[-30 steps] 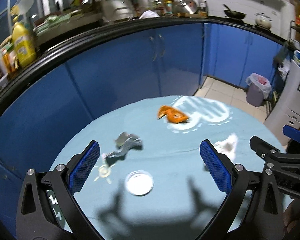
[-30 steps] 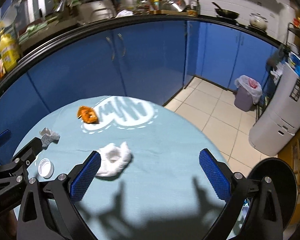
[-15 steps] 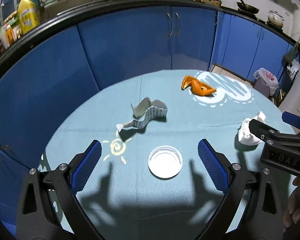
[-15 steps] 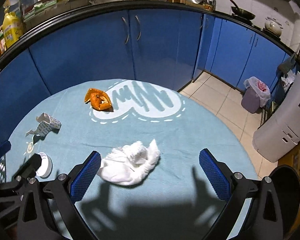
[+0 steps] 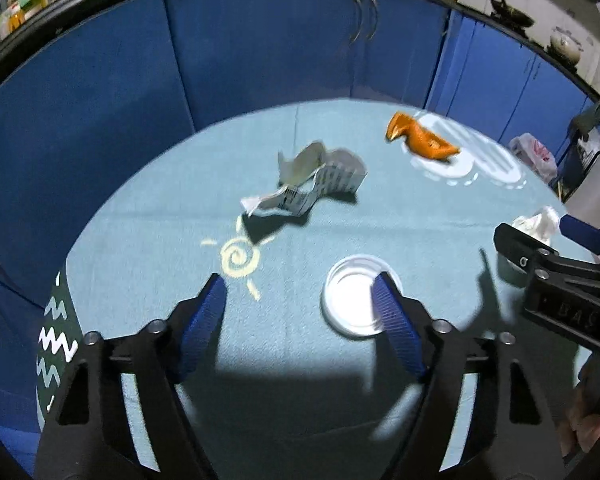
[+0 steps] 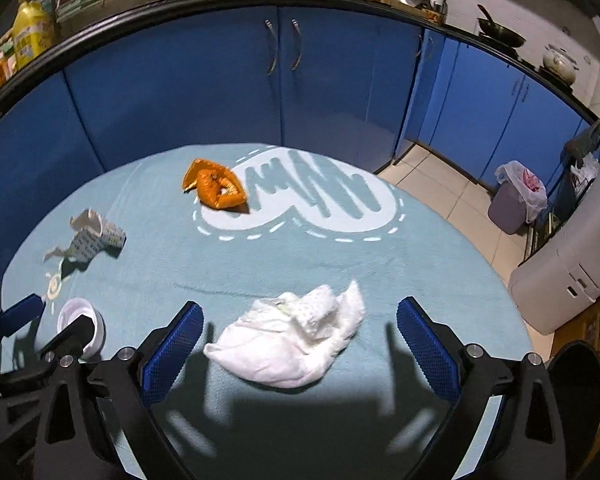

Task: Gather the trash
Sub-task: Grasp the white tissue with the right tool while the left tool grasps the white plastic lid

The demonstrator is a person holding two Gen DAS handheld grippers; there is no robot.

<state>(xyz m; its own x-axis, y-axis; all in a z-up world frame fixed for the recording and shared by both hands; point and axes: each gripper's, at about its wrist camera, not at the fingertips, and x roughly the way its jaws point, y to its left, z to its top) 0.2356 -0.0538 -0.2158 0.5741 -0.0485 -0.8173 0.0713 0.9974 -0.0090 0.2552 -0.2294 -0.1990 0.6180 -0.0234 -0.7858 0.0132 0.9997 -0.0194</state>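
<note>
Nearest the right gripper (image 6: 298, 330), the crumpled white tissue (image 6: 290, 340) lies on the bench (image 6: 420, 248) between its fingers, which stand wide with nothing held. My worry here is that the tissue is soft and sprawling: a shallow pinch may catch only one fold and leave the rest trailing, or snag the blue cloth under it.

The left gripper (image 5: 300, 300) is also wide and empty. Its right finger (image 5: 392, 312) overlaps the white lid (image 5: 356, 300) in that view, so the lid is off-centre; closing now would likely skid the flat, low lid sideways rather than trap it. The two tools sit near each other, and a sweep inward by either risks a knock.

Further out lies the crumpled printed paper (image 5: 312, 184), light enough to be pushed away. Beyond it, the orange peel (image 6: 216, 186) rests near the far rim.

The bench edge curves close on all sides; anything nudged outward could drop. Open cloth remains in the middle. A lined bin (image 6: 514, 200) stands well off on the floor.
</note>
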